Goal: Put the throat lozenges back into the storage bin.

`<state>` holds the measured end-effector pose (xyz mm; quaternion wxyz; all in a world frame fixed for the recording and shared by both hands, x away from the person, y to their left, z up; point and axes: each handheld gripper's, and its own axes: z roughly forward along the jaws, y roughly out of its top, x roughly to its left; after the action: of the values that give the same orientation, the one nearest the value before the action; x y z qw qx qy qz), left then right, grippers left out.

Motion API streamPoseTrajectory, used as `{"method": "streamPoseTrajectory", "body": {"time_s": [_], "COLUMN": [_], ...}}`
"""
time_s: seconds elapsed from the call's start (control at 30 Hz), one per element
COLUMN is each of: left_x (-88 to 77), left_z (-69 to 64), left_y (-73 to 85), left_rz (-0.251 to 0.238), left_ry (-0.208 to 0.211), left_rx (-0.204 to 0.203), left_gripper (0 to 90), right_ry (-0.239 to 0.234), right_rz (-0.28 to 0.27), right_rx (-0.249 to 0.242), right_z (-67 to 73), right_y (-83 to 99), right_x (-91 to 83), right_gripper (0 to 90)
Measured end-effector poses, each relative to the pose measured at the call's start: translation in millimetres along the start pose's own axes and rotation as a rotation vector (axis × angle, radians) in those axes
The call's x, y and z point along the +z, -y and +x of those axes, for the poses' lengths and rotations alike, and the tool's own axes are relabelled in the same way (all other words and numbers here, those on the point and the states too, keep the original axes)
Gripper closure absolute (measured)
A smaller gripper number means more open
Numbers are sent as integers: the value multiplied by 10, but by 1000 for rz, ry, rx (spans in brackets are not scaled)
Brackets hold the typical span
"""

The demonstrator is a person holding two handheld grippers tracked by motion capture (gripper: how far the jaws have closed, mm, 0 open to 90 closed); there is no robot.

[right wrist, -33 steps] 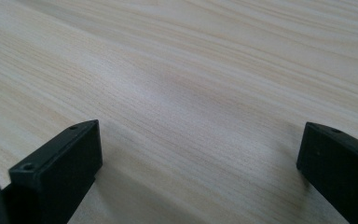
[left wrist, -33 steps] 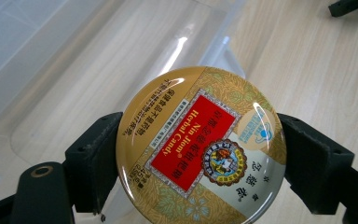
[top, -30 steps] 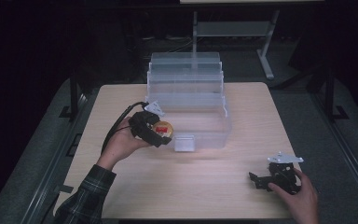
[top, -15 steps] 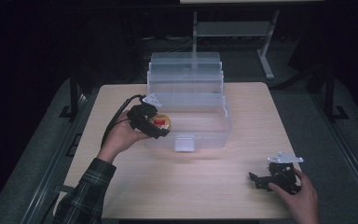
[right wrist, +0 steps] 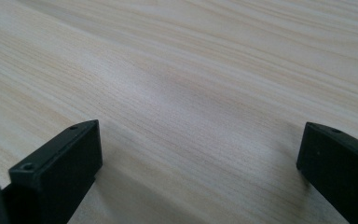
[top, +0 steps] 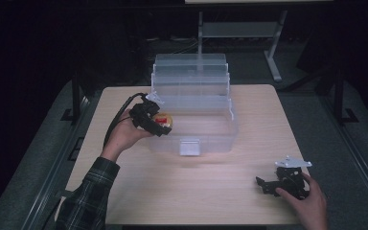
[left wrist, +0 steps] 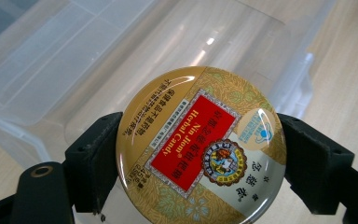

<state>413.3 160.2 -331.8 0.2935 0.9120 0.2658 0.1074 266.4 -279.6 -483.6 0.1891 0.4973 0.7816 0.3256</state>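
the left gripper (left wrist: 200, 154) holds a round candy tin (left wrist: 201, 145) over the clear box's (top: 206, 127) rim; the right gripper (top: 268, 184) rests on the worktop (top: 211, 191), fingers wide.

The left gripper (top: 159, 120) now sits farther back and a little higher over the table than a second ago, carrying the round candy tin (top: 163, 121) from beside the clear box's front latch to the box's (top: 220, 139) left wall, at its rim.
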Motion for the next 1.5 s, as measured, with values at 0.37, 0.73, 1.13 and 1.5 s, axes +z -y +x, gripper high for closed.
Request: {"method": "streamPoseTrajectory", "body": {"time_s": [0.37, 0.73, 1.13, 1.5], "left_x": [48, 115, 170, 150], "left_z": [138, 222, 237, 249], "left_y": [59, 105, 135, 141], "left_rz": [28, 37, 48, 30], "left_ry": [-43, -51, -50, -46], "left_rx": [-31, -44, -44, -50], "left_gripper": [194, 193, 192, 184], "right_ry": [0, 0, 0, 0], "right_rz": [0, 0, 0, 0], "right_rx": [0, 0, 0, 0], "right_z": [0, 0, 0, 0], "right_y": [0, 0, 0, 0], "right_x": [0, 0, 0, 0], "right_gripper": [0, 0, 0, 0]}}
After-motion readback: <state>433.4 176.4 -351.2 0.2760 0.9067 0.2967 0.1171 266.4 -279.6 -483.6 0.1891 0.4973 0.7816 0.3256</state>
